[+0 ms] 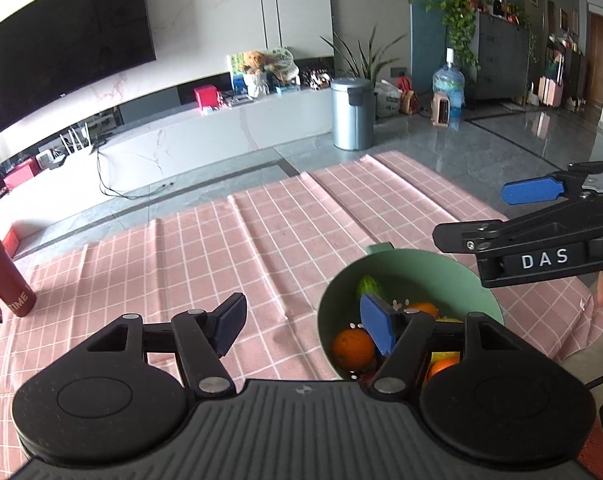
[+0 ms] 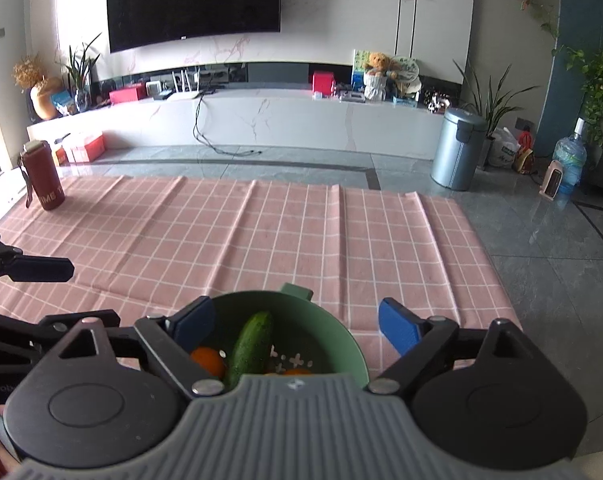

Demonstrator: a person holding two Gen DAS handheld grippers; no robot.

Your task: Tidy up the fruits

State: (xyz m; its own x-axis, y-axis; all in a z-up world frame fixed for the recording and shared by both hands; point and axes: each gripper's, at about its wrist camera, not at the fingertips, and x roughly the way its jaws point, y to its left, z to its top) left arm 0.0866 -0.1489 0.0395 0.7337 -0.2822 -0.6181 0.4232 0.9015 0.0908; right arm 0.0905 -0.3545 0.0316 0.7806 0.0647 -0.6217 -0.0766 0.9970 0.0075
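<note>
Your left gripper (image 1: 307, 326) wide open, empty; right gripper (image 2: 297, 326) same. Cucumber (image 2: 250, 347), oranges (image 1: 353, 348) sit in green bowl (image 1: 421, 268), gathered there; tablecloth (image 2: 261, 236) bare nearby.

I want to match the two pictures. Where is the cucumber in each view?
Left wrist view: the cucumber is at lower right, only its end showing, at the far side of the green bowl.
Right wrist view: the cucumber is at bottom centre, lying lengthwise in the bowl beside an orange.
Shared landmark: the red bottle on the pink cloth.
</note>
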